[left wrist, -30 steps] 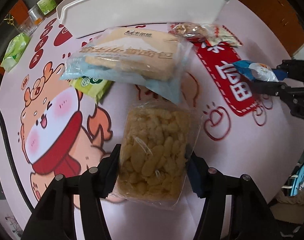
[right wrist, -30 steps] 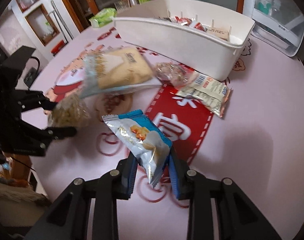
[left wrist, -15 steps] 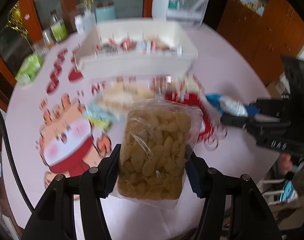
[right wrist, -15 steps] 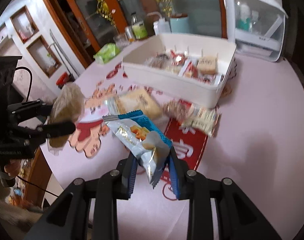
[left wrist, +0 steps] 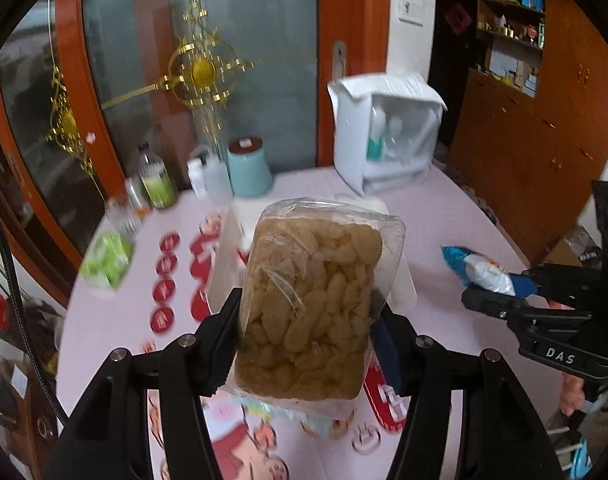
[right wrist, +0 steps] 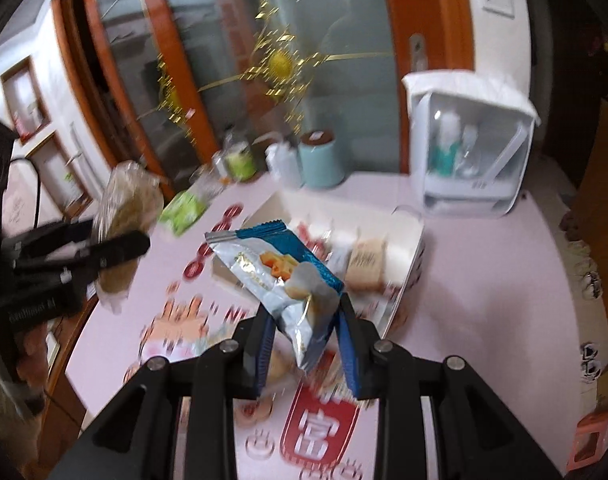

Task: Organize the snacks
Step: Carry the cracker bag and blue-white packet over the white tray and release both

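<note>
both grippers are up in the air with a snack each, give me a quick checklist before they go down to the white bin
1. Left gripper hold: jaws shut on the clear bag of puffed snacks, gripped low on the bag. Ok.
2. Right gripper hold: jaws pinch only the lower end of the blue and silver packet; most of it sticks out. Ok, but shallow.
3. White bin in sight: visible ahead of the right gripper, mostly hidden behind the bag in the left view. Ok.
4. Free space in the bin: holds snacks already, image blurred. Cannot tell.
5. Grippers apart from each other: clear gap between them. Ok.
</note>
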### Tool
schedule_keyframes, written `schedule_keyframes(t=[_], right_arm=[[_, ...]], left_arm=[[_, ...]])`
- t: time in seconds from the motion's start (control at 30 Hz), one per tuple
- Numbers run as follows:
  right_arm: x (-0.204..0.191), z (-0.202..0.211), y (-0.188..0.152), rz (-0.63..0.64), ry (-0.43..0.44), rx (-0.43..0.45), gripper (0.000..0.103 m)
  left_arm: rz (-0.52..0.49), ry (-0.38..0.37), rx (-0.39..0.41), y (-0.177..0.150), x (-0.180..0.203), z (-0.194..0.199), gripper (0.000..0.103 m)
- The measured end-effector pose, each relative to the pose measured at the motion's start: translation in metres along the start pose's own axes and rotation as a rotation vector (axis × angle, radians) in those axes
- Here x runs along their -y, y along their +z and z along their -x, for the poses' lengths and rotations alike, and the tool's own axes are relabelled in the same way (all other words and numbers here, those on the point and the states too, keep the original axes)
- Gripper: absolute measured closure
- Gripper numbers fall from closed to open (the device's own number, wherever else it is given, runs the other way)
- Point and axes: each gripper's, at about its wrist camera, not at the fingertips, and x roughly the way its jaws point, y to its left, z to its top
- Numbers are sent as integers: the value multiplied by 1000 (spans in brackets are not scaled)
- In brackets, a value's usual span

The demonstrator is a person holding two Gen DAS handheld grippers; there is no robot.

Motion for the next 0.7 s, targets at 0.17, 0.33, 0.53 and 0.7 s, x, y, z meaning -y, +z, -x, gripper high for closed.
schedule_keyframes(t=[0.17,0.33,0.53,0.7], right_arm=[[12,-27,35,-48,-54,13,73],[19,-71,50,-92,-75,-28,73],[21,-133,44,-102,-113,-107,66],[29,-182,24,-119,-112,-230,50]], left_arm=[[32,9,9,39,-8,-25,45],[74,20,3,65,-16,-61,45],[106,40,-39,74,-30,-113,44],[116,38,-116,64,-43,-161,21]])
